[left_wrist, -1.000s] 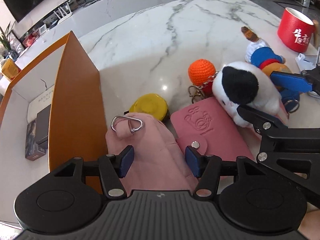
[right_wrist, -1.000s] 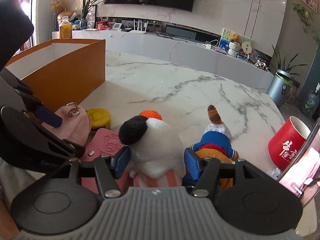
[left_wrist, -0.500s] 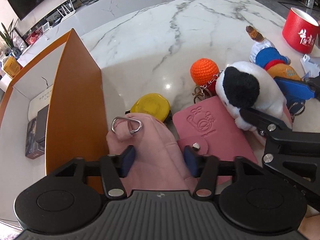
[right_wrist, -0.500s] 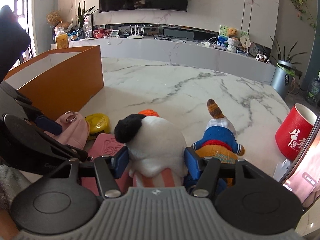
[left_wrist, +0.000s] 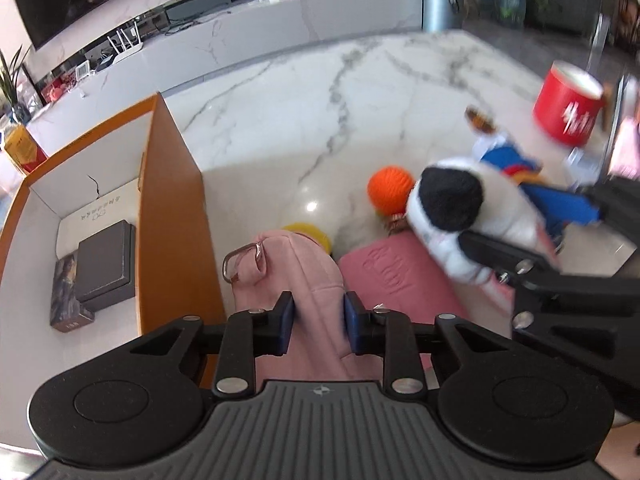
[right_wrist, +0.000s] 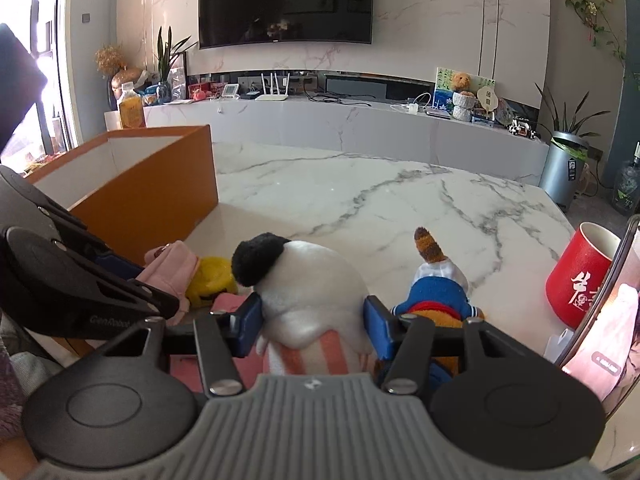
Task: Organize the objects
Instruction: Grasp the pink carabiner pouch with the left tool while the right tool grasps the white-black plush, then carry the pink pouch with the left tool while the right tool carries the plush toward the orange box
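Note:
My left gripper (left_wrist: pixel 318 320) has its jaws closing on a soft pink pouch (left_wrist: pixel 296 272) with a metal clip, both blue pads pressed into its sides beside the orange box (left_wrist: pixel 168 216). In the right wrist view the pouch (right_wrist: pixel 172 268) hangs a little off the table. My right gripper (right_wrist: pixel 312 324) is closing too, its pads against the flanks of a white plush toy (right_wrist: pixel 308 280) with a black ear. A pink wallet (left_wrist: pixel 396 276) lies under both. A blue-dressed doll (right_wrist: pixel 436 288) lies right of the plush.
The open orange box (right_wrist: pixel 152 196) holds a dark case (left_wrist: pixel 106 264) and a white flat item (left_wrist: pixel 96 212). An orange crochet ball (left_wrist: pixel 390 188) and a yellow round thing (right_wrist: pixel 212 280) lie near the pouch. A red cup (right_wrist: pixel 580 280) stands at the right on the marble table (right_wrist: pixel 360 200).
The left jaws narrowed from wide apart to squeezing the pink pouch, and the left gripper rose with it. The right jaws narrowed slightly around the white plush; that hand stayed about in place.

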Demonstrator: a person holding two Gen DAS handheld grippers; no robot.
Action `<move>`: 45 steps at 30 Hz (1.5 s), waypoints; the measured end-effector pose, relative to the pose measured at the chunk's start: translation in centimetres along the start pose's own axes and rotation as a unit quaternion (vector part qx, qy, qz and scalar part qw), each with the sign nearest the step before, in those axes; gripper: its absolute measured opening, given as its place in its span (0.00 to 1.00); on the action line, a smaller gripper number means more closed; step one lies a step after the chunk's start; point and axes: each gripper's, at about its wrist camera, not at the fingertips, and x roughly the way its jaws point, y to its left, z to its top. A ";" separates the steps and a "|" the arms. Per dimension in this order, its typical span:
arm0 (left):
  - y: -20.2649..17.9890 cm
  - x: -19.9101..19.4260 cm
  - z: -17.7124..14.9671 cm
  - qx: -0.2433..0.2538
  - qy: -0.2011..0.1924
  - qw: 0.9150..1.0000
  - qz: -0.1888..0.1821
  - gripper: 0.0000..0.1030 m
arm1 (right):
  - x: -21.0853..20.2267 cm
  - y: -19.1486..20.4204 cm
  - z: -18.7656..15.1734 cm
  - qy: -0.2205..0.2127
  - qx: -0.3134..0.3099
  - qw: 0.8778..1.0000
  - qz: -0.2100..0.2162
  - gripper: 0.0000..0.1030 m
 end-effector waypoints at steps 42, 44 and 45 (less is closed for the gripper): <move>23.5 -4.4 -4.8 -0.260 -0.109 0.939 -0.199 0.29 | 0.1 16.1 10.4 0.042 0.070 0.991 0.110 0.50; 24.3 -3.1 -5.0 -0.280 -0.103 0.928 -0.221 0.29 | 0.4 16.0 10.3 0.047 0.094 0.989 0.103 0.50; 24.7 -2.7 -5.0 -0.291 -0.100 0.923 -0.231 0.29 | 0.7 16.2 10.7 0.052 0.101 0.989 0.095 0.50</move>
